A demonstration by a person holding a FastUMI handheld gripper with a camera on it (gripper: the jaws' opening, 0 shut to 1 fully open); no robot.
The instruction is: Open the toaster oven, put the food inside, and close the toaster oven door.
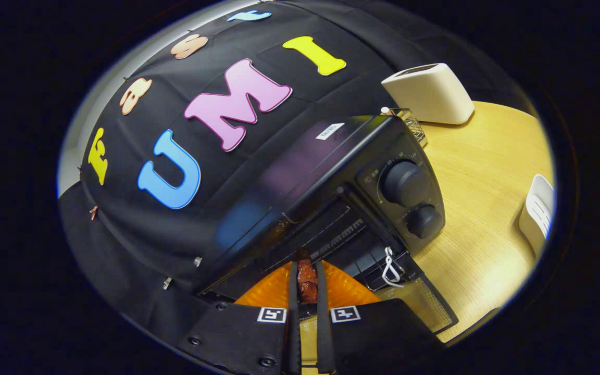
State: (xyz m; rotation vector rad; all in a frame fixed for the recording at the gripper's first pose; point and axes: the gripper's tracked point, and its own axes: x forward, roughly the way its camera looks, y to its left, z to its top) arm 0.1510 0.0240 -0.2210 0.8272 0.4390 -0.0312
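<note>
Gripper with fingers drawn close, pinching a reddish-brown piece of food above an orange plate at the mouth of the black toaster oven (door lowered, white loop on it). The oven stands on a wooden table; a cream toaster sits toward the table's far edge.

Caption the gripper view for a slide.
Fingers shut on reddish food over an orange plate at the open toaster oven.
</note>
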